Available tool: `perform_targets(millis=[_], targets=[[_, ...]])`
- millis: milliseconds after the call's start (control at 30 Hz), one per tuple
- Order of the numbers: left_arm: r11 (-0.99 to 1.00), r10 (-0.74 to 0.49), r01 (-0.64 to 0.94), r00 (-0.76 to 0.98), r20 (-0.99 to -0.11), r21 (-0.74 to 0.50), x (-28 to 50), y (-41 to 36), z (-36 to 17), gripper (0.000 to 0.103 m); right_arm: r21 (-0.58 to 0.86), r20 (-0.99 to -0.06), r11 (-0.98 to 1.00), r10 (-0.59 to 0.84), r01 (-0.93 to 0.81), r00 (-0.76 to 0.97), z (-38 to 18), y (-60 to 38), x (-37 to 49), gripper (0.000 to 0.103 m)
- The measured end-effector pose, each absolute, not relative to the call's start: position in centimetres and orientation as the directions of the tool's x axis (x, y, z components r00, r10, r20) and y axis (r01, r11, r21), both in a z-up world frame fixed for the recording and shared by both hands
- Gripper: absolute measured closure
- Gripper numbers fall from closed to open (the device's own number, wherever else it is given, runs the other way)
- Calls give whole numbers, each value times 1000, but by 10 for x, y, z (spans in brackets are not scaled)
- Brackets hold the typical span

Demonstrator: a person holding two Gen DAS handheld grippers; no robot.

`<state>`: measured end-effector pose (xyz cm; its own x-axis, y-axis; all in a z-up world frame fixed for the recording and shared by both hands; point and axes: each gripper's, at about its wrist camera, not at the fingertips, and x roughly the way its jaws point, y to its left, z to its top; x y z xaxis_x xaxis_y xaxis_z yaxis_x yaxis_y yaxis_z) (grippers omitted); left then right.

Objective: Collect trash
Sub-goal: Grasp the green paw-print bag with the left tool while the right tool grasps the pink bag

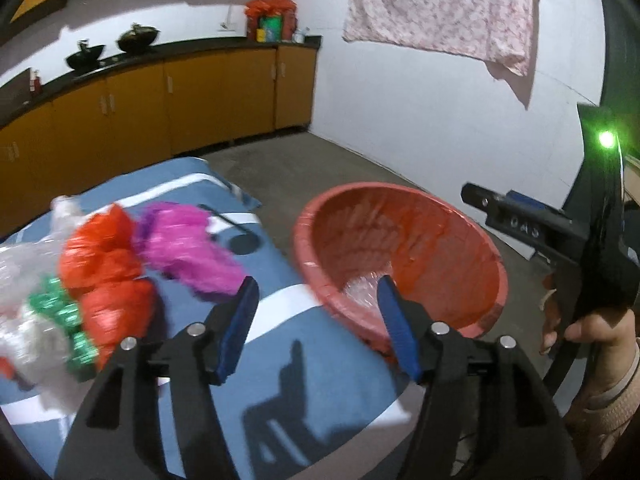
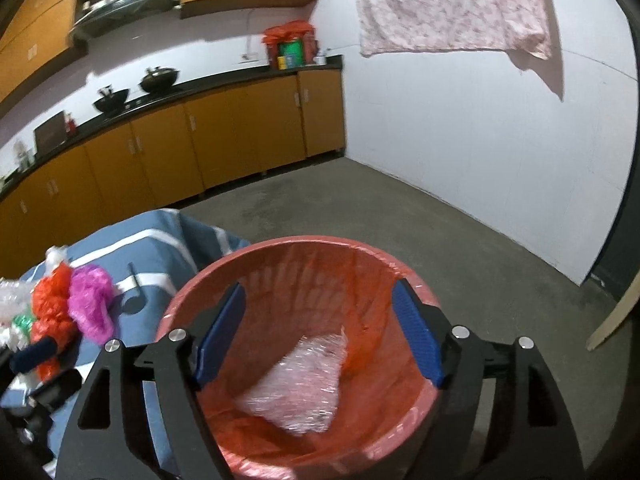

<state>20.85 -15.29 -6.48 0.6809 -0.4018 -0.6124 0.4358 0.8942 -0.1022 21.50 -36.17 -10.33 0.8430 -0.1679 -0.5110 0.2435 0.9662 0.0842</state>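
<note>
Trash pile sits toward the left edge of the blue striped cloth [image 1: 304,368] covering the surface: magenta crumpled bag [image 1: 188,248], orange-red bag [image 1: 104,256] touching its left side, green shiny scrap [image 1: 68,320] below that, and clear crinkled plastic [image 1: 24,320] at the far left edge. Blurry in the left wrist view, so finer detail can't be told.

Red bin [image 2: 400,440] w/ an orange liner stands just beside the cloth's right edge. One clear crumpled plastic piece [image 2: 296,384] lies at the bottom, inside the liner.

Right gripper [image 2: 320,332] hangs directly over the bin mouth, blue-padded fingers spread wide, nothing between them. In the left wrist view it shows at the right edge, held by the person's hand [image 1: 592,336], green light lit on its body.

Left gripper [image 1: 316,316] is over the cloth's right part, btwn the trash pile and the bin, fingers spread apart and empty; its shadow falls on the cloth below.

Further out: grey concrete floor [image 2: 360,200], orange base cabinets [image 2: 200,148] w/ dark counter along the left wall, two black woks [image 2: 160,78] on the counter, a red bag w/ containers [image 2: 290,46] at the counter's far end. Pink floral fabric [image 2: 452,4] hangs on the white wall, upper right.
</note>
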Motion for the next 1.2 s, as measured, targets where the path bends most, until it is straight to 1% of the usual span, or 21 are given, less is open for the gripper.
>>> perform_targets(millis=[167, 267, 400, 533, 567, 667, 767, 867, 1000, 1100, 1200], targets=[[941, -314, 327, 748, -584, -88, 189, -96, -52, 37, 97, -513, 982, -89, 161, 854, -99, -331, 214, 27], [968, -240, 240, 786, -569, -77, 175, -58, -46, 35, 95, -511, 990, -43, 106, 858, -97, -305, 216, 27], [996, -89, 87, 833, -547, -29, 156, 1, -45, 33, 102, -524, 994, 33, 24, 851, -98, -266, 224, 27], [999, 44, -53, 839, -543, -1, 149, 56, -47, 31, 100, -541, 994, 95, -48, 836, -104, -228, 238, 28], [996, 78, -95, 848, -525, -4, 151, 74, -46, 31, 99, -545, 993, 108, -64, 831, -105, -220, 243, 28], [981, 157, -195, 836, -526, -17, 160, 122, -44, 30, 104, -561, 990, 141, -100, 816, -111, -197, 259, 31], [956, 213, -289, 812, -544, -58, 180, 172, -44, 29, 116, -580, 986, 162, -116, 798, -117, -182, 279, 34], [932, 249, -353, 781, -572, -77, 202, 207, -50, 29, 127, -602, 985, 172, -119, 779, -123, -172, 300, 35], [919, 299, -394, 734, -610, -23, 236, 235, -64, 29, 112, -617, 985, 171, -129, 769, -128, -161, 321, 35], [914, 300, -405, 700, -648, -14, 255, 252, -76, 29, 107, -642, 984, 176, -141, 746, -135, -154, 336, 35], [911, 277, -411, 663, -696, -29, 274, 267, -91, 29, 114, -675, 982, 189, -152, 714, -144, -151, 344, 35]])
